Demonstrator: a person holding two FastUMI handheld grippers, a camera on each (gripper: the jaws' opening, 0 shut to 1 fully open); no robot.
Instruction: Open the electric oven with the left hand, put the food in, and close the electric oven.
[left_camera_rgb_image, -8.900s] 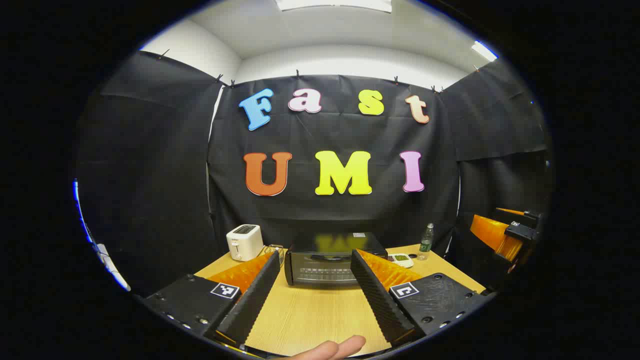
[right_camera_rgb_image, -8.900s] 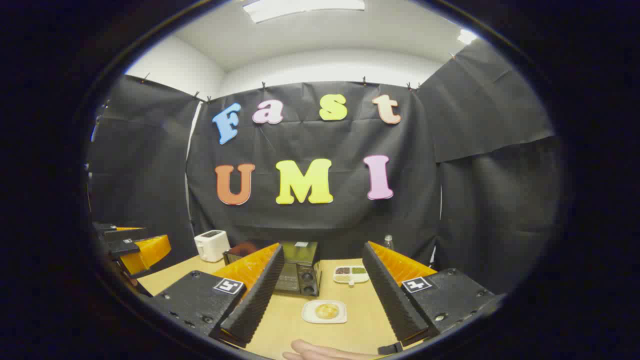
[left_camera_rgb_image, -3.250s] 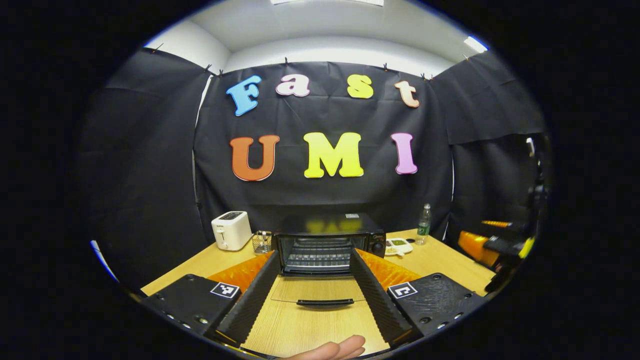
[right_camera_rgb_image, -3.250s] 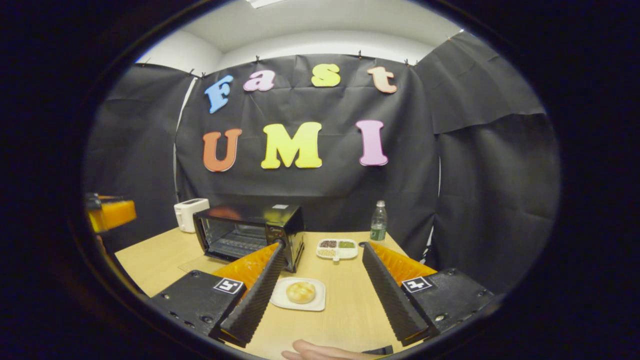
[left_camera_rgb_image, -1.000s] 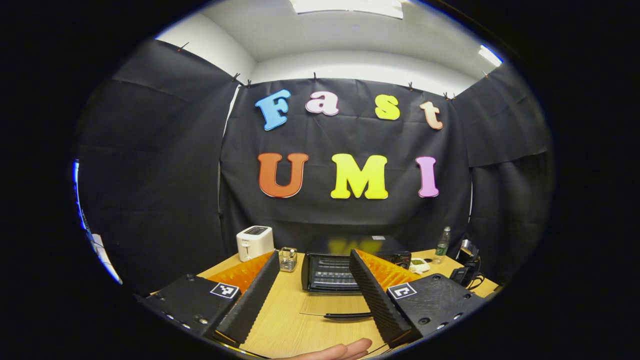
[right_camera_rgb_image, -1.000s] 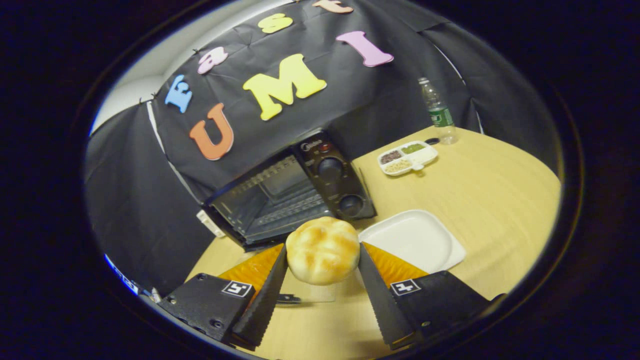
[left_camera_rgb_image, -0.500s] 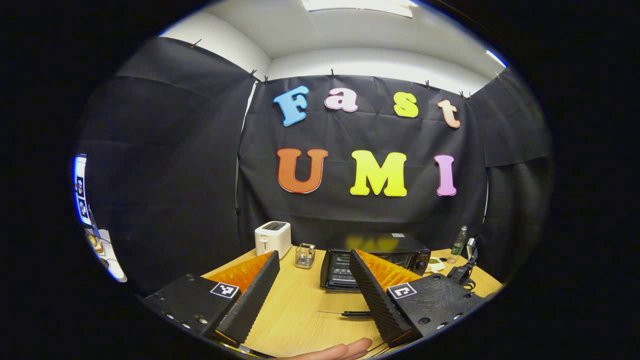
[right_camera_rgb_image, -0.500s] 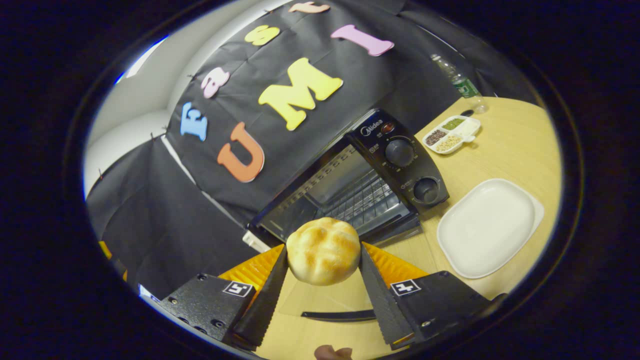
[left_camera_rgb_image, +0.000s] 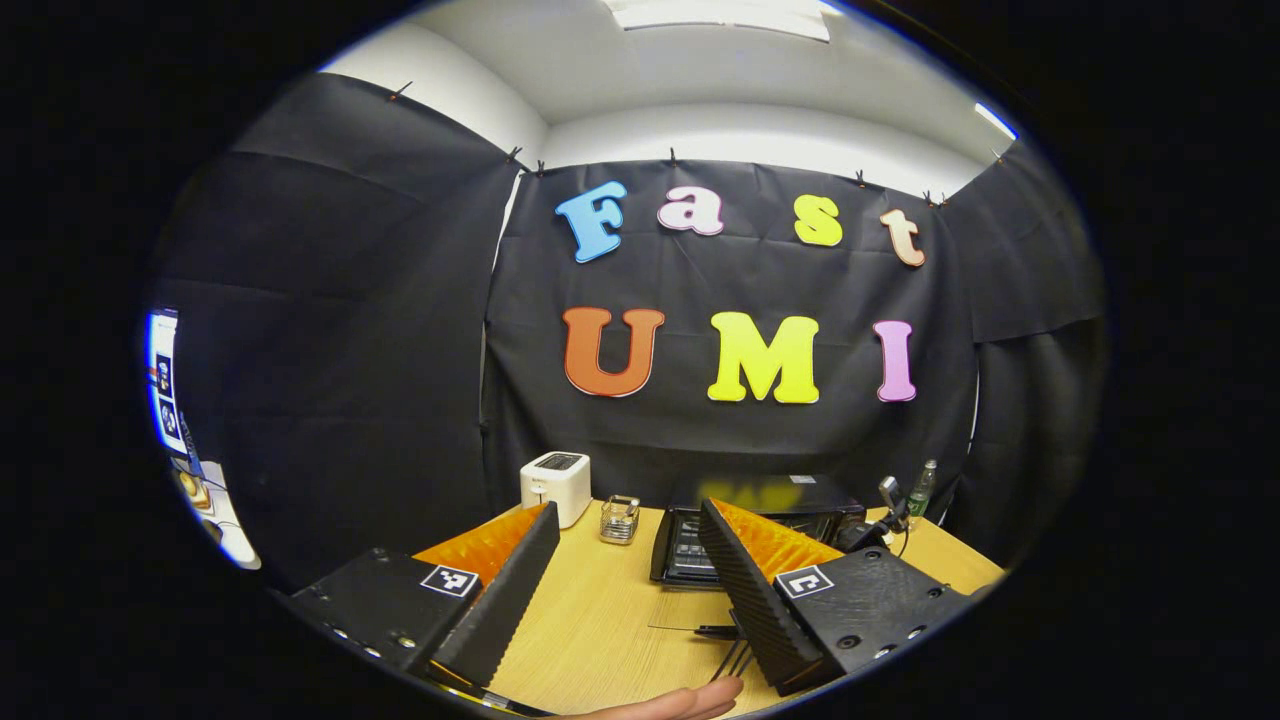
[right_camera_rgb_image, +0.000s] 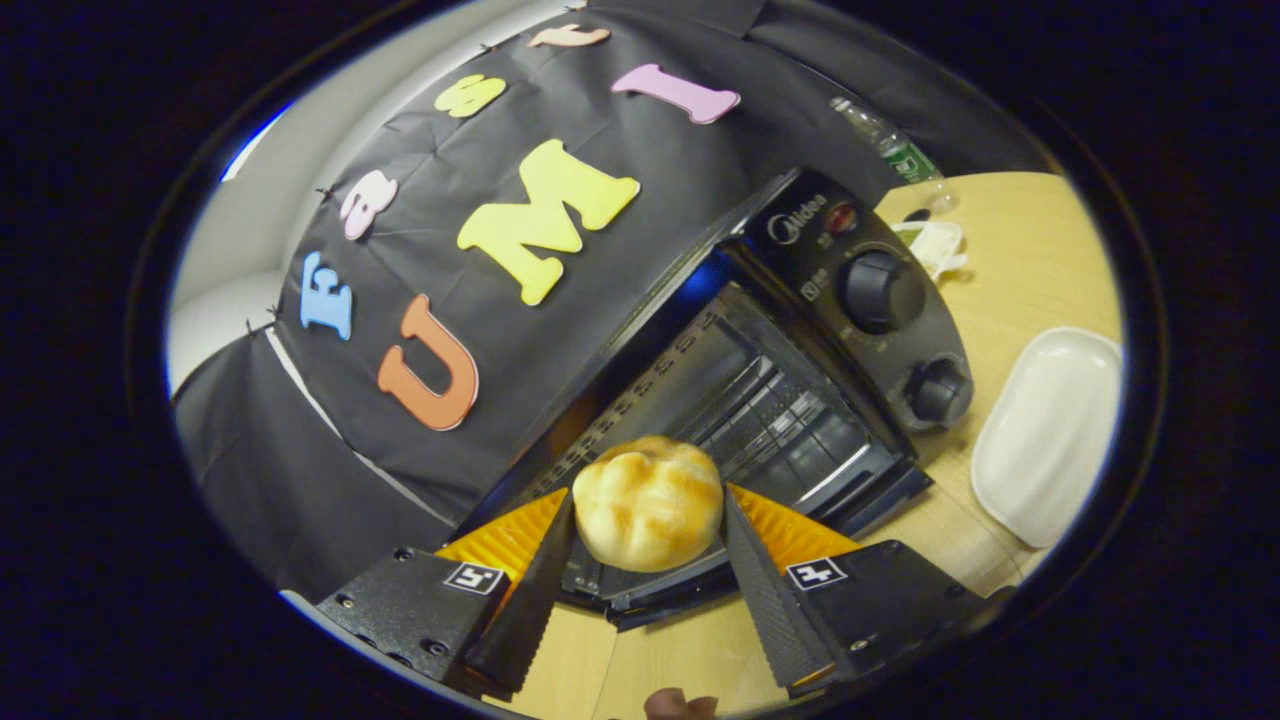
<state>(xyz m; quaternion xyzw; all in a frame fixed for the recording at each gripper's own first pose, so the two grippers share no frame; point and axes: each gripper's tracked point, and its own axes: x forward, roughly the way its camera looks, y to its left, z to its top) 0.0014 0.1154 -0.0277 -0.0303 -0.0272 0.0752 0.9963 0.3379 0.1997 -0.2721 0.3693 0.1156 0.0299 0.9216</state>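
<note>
At oven (right_camera_rgb_image: 760, 400) mouth — R gripper (right_camera_rgb_image: 648, 540) pinching bun (right_camera_rgb_image: 648, 502) | L gripper (left_camera_rgb_image: 625, 560) agape

Bun (right_camera_rgb_image: 648, 502): pale golden, darker toasted patches across the top. Oven (right_camera_rgb_image: 800, 330): black casing, black knobs, silvery wire rack inside. Plate (right_camera_rgb_image: 1045, 432): plain white. Table (left_camera_rgb_image: 610, 610): light wood grain. Toaster (left_camera_rgb_image: 556, 484): white. Bottle (right_camera_rgb_image: 890, 140): clear with green label. Square black-and-white markers on left gripper (left_camera_rgb_image: 630, 590) body

Plate (right_camera_rgb_image: 1045, 435) right of oven (right_camera_rgb_image: 800, 370)
</note>
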